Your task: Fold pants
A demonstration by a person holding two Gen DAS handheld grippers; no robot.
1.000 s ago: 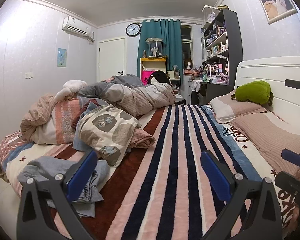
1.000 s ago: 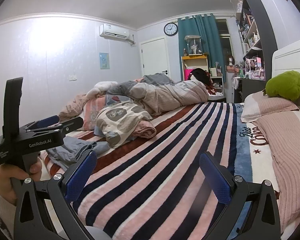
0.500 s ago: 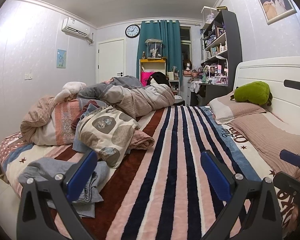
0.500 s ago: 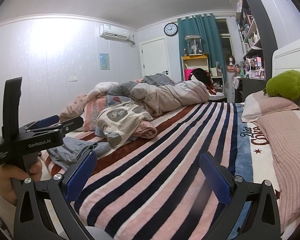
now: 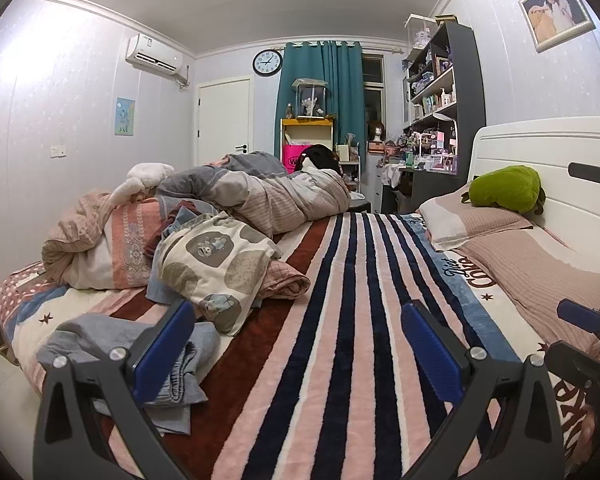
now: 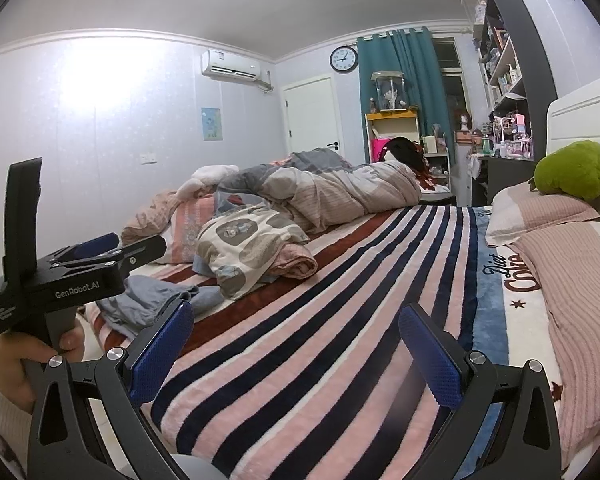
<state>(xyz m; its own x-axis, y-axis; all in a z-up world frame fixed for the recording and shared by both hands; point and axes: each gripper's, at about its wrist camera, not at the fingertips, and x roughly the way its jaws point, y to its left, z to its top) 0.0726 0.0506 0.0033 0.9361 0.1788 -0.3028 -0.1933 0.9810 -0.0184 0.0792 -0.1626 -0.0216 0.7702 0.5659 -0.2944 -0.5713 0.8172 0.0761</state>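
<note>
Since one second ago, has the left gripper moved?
No. In the right wrist view, the left gripper sits at the same spot against the grey pants behind it, open and empty.

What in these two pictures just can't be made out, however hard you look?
- Grey-blue garment, left wrist view: the left gripper's finger covers part; whether it is pants is unclear.
- Right gripper, left wrist view: cut off by the edge.
- Shelf items, right wrist view: too small.
- What lies under the heaped quilts, both views: covered by bedding.
- Near bed edge: behind the gripper frames.
</note>
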